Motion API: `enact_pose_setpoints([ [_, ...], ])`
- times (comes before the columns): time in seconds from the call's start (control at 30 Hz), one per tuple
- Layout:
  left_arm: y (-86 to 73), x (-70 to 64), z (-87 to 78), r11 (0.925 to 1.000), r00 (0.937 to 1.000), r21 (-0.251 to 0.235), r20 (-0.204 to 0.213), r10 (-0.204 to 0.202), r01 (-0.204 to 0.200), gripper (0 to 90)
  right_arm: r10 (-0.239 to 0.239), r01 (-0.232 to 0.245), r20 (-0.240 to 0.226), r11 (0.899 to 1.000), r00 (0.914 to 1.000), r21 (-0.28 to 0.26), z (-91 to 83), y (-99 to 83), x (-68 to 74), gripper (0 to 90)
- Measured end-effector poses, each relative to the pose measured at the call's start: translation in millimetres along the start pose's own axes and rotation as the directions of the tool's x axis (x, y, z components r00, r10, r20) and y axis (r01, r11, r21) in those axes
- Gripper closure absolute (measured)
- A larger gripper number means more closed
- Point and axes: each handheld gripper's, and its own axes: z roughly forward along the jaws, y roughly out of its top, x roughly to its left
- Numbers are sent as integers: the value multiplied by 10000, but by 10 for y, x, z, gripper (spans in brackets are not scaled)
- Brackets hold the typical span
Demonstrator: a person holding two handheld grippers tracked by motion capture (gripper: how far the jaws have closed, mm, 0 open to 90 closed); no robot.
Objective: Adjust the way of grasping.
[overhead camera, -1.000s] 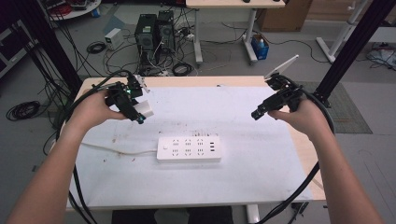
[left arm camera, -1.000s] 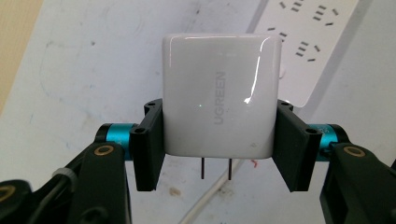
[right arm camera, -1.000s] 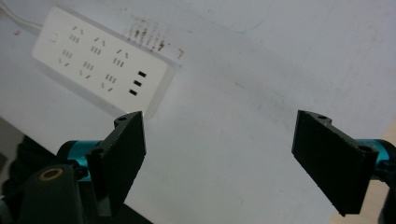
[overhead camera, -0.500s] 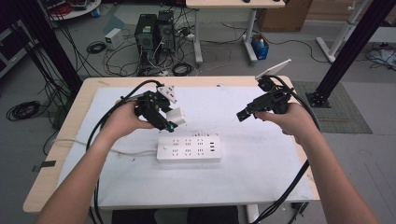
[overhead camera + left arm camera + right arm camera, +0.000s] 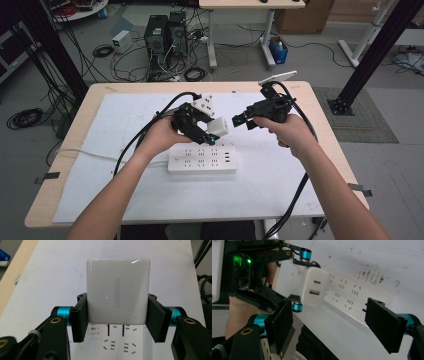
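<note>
Prongs first: the glossy white cube-shaped wall charger (image 5: 118, 291) hangs with its two metal pins pointing down at the slots of the long white plastic power strip (image 5: 202, 159), which lies flat on the white mat covering the wooden table (image 5: 320, 97). The charger is held in the air just above the strip's far edge, not yet touching it. The left gripper (image 5: 117, 315) has its two black jaws pressed flat against the charger's opposite sides, so the body sits square between them. To seat it well, I would line both pins over one two-slot pair, keep the cube upright rather than tilted, and press straight down — any twist would likely jam the pins against the strip's face. The strip looks light and could slide, so a steadying touch from the other tool may help. The right gripper (image 5: 332, 327) hovers just beside the charger with its jaws spread wide and nothing between them, facing the charger's port side. In the high view, both forearms reach in from the near edge, the left hand (image 5: 162, 135) turned inward over the strip, the right hand (image 5: 285, 131) level and pointing left — the two tools nearly meeting.
</note>
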Motion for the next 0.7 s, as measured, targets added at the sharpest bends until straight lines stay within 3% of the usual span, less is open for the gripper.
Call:
enact_pose_setpoints([
  [0.2,72,-60,20,9982,9994,-547,-285,211,-227,423,349,-348,-339,9994,9988,12,166,50,13,312],
  [0.23,77,-68,25,9978,9996,-636,-241,172,-187,423,496,-493,-653,9988,9966,61,211,59,12,366],
  [0.33,97,-78,20,9972,9992,-662,-230,332,-347,424,492,-484,-777,9988,9958,123,265,64,15,541],
  [0.4,102,-95,19,9973,9976,-514,-464,509,-533,423,553,-546,-981,9985,9936,101,272,65,7,599],
  [0.43,104,-116,25,9958,9939,-445,-797,766,-803,423,599,-588,-998,9982,9932,137,276,69,4,615],
  [0.5,109,-121,24,9951,9922,-361,-884,884,-919,423,623,-608,-1084,9980,9922,166,280,73,-9,624],
  [0.53,116,-133,28,9949,9889,-202,-1137,960,-989,341,532,-504,-1198,9984,9914,262,284,82,-22,624],
  [0.6,109,-140,23,9957,9865,-32,-1357,914,-927,293,512,-483,-1220,9985,9912,268,277,85,-24,625],
  [0.67,70,-128,-24,9966,9882,227,-1299,817,-794,249,320,-307,-981,9994,9947,148,229,95,-22,625],
  [0.7,48,-122,-59,9964,9857,507,-1510,744,-674,249,238,-225,-821,9996,9963,166,193,106,-19,625],
])
